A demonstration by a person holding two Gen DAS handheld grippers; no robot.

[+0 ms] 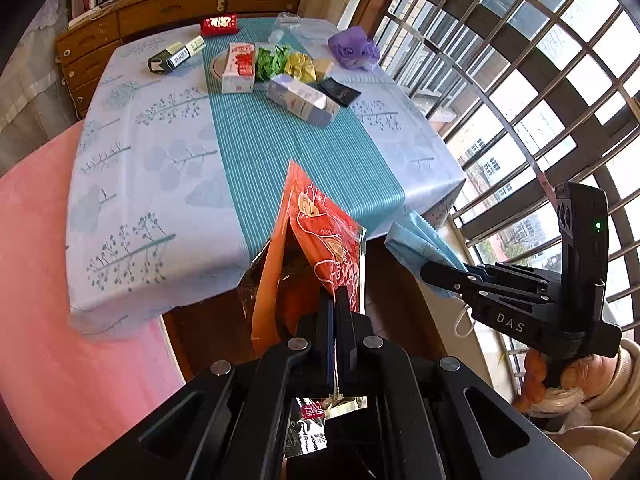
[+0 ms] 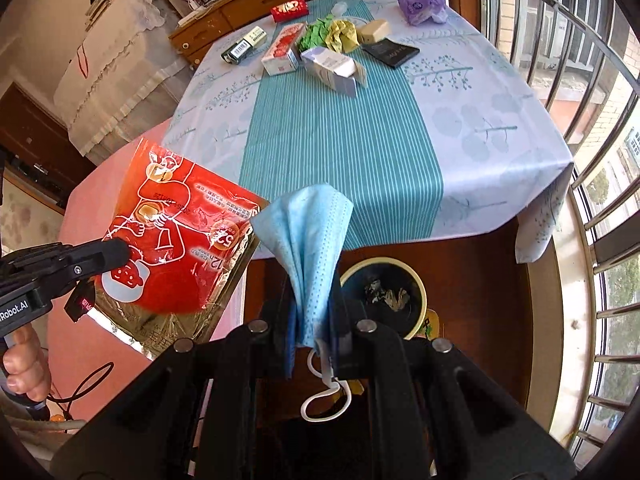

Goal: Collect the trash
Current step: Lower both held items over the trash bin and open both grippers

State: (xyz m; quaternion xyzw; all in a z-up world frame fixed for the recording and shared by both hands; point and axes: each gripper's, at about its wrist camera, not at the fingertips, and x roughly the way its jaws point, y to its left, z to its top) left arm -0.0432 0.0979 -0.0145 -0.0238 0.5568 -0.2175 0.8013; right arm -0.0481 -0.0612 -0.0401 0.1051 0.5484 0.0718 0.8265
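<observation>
My left gripper [image 1: 334, 300] is shut on a red foil wrapper [image 1: 316, 236] and holds it in the air off the table's near edge; the wrapper also shows in the right wrist view [image 2: 172, 232], with the left gripper [image 2: 120, 254] beside it. My right gripper [image 2: 316, 304] is shut on a crumpled blue face mask [image 2: 310, 240], whose white ear loop hangs below. The mask hangs above and to the left of a dark round trash bin [image 2: 384, 296] on the floor. The right gripper [image 1: 428, 270] with the mask [image 1: 420, 240] shows in the left wrist view.
The table [image 1: 160, 160] has a pale cloth with a teal striped runner. At its far end lie cartons [image 1: 300, 98], a red-white box [image 1: 240, 66], green and yellow crumpled paper [image 1: 288, 62], a purple bag [image 1: 352, 48], a black packet [image 1: 340, 92] and a red box [image 1: 219, 25]. Window bars are on the right, a pink surface on the left.
</observation>
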